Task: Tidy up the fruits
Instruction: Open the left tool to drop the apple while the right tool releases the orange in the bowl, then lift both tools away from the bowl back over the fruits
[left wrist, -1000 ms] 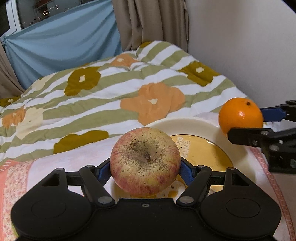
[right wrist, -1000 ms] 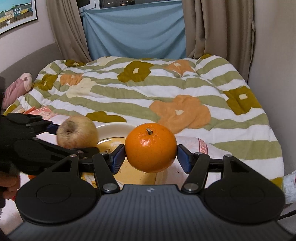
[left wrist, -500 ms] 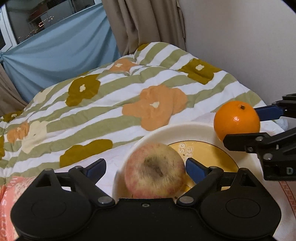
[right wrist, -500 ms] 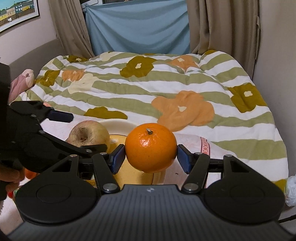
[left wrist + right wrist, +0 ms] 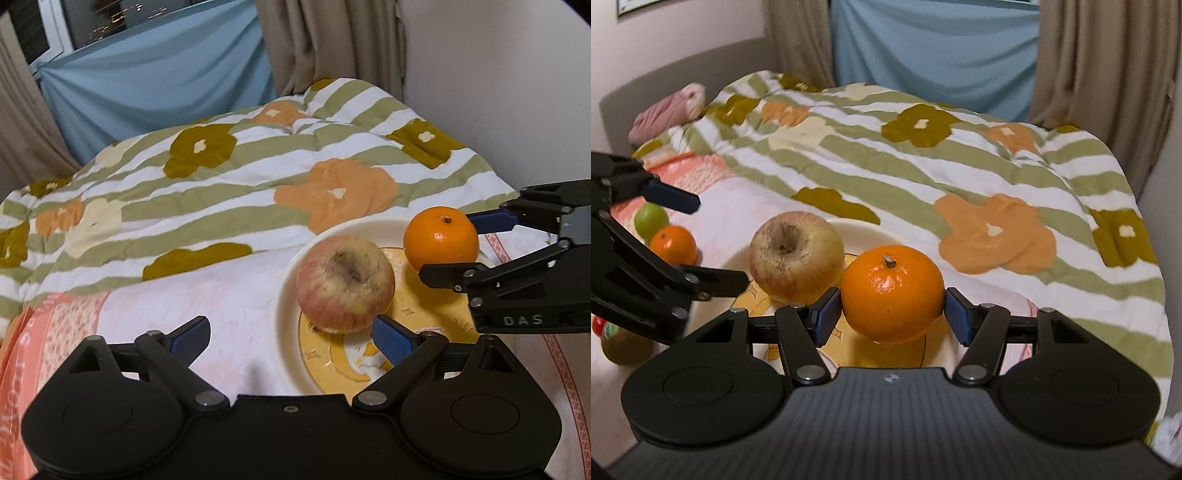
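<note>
A blotchy red-yellow apple [image 5: 345,284] [image 5: 796,254] lies on the left side of a white plate [image 5: 354,225] [image 5: 849,227] with a yellow centre. My left gripper [image 5: 291,332] [image 5: 718,240] sits just short of it and to its left. Its jaws are opening and nothing is between them, though the right blue pad is close under the apple. My right gripper [image 5: 892,314] [image 5: 450,248] is shut on an orange [image 5: 892,293] [image 5: 441,238], stem up, low over the plate's right side next to the apple. Whether the orange touches the plate I cannot tell.
The plate sits on a pink cloth [image 5: 221,295] over a striped flowered quilt [image 5: 258,192]. In the right wrist view a small orange [image 5: 673,245], a green fruit [image 5: 650,219] and a brownish fruit [image 5: 624,349] lie left of the plate. A wall runs along the bed's right side.
My left gripper has opened and let go of the apple, which now rests on the plate, and has drawn back to the left. My right gripper has lowered the orange beside the apple.
</note>
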A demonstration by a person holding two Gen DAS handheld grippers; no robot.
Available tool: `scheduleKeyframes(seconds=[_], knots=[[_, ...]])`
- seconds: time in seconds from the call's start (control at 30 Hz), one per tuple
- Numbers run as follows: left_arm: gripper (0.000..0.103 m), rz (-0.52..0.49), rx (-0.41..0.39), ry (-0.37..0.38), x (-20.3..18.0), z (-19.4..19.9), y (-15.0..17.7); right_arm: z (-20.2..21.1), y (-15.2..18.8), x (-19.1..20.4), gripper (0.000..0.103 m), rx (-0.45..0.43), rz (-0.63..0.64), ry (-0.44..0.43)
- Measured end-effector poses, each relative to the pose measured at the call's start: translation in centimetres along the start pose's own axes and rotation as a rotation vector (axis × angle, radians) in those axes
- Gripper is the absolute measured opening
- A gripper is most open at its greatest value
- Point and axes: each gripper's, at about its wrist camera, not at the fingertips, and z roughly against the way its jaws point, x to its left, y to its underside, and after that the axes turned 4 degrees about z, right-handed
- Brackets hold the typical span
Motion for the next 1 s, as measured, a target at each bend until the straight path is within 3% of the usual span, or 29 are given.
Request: scheduleKeyframes(seconds=[0.27, 0.33, 0.43, 0.63, 1.0], knots=[[0.097, 0.026, 0.017, -0.013, 0.6, 0.0, 0.7, -1.6, 0.2, 1.4, 0.079, 0.012, 0.094, 0.021], [0.097, 0.036, 0.018, -0.011, 0.8, 0.0, 0.8, -1.2, 0.2, 2.0, 0.103, -0.012, 0.11, 0.084], [0.097, 0.047, 0.017, -0.008, 1.0, 0.2, 0.9, 0.2, 0.2, 1.9, 0.103, -0.065, 0.082, 0.093], [0.097, 0.063, -0.003, 0.006, 1.5, 1.7, 1.1, 2.1, -0.2, 1.0, 0.103, -0.054, -0.043, 0.081], [0.097, 0.095, -0.088, 0.035, 3.6, 7.3, 1.8, 8.8, -1.4, 3.3, 0.103, -0.063, -0.179, 0.187]])
